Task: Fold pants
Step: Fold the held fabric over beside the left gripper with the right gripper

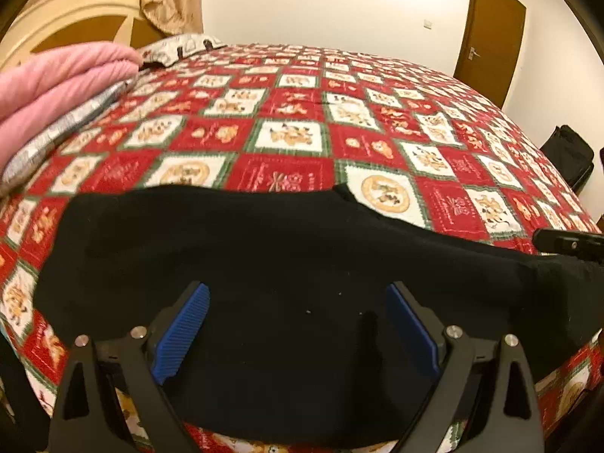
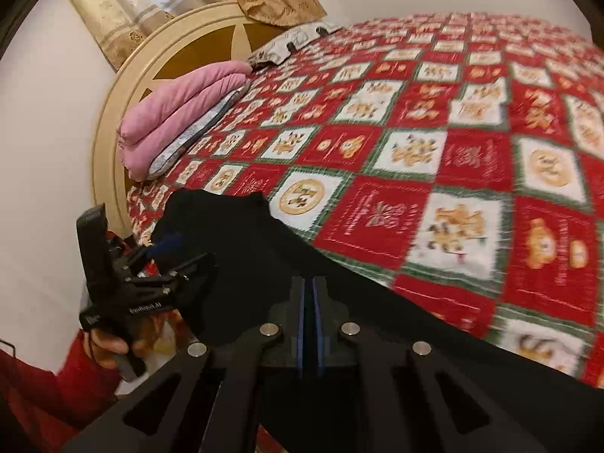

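Black pants point(image 1: 245, 249) lie across the near edge of a bed with a red and white patterned quilt point(image 1: 287, 132). My left gripper point(image 1: 298, 298) is open, its blue pads point(image 1: 185, 332) apart above the black cloth, holding nothing. In the right wrist view my right gripper point(image 2: 308, 283) is shut, its blue pads pressed together on a fold of the black pants point(image 2: 234, 234). The left gripper point(image 2: 151, 264) also shows there at the left, held in a hand, next to the pants' far end.
A folded pink blanket point(image 1: 56, 79) on a grey pillow lies at the bed's head by a cream headboard point(image 2: 113, 113). A brown door point(image 1: 490, 34) stands at the back right. A black bag point(image 1: 566, 154) sits beside the bed.
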